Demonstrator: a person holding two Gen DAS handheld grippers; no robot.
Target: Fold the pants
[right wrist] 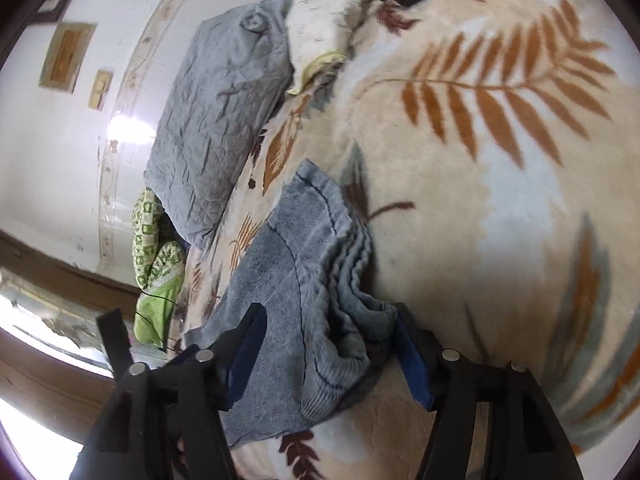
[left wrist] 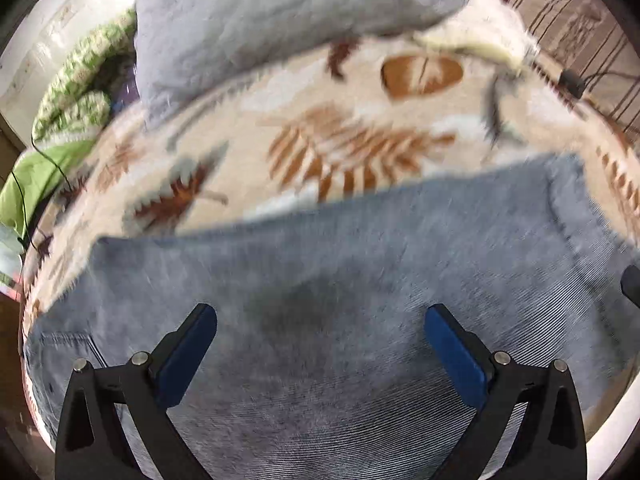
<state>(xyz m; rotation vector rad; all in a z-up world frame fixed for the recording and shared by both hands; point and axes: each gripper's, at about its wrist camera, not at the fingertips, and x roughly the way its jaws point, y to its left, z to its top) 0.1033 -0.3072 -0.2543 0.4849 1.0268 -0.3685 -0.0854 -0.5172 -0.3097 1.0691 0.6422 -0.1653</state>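
- We work on a leaf-print blanket (left wrist: 360, 92); a grey pillow (left wrist: 260, 20) lies far beyond our claws.
- The pants (right wrist: 296, 280) sit stacked in layers, seemingly mostly folded, perhaps only tidying left.
- Left gripper (left wrist: 320, 344) is released above them; right gripper (right wrist: 328, 356) straddles their bunched edge, unclenched.

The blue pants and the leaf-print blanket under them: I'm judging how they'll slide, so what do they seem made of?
The blue pants look like faded denim: diagonal twill ribbing and dark stitched seams. The cream leaf-print blanket looks like plush fleece, probably synthetic: a soft, fuzzy matte nap.
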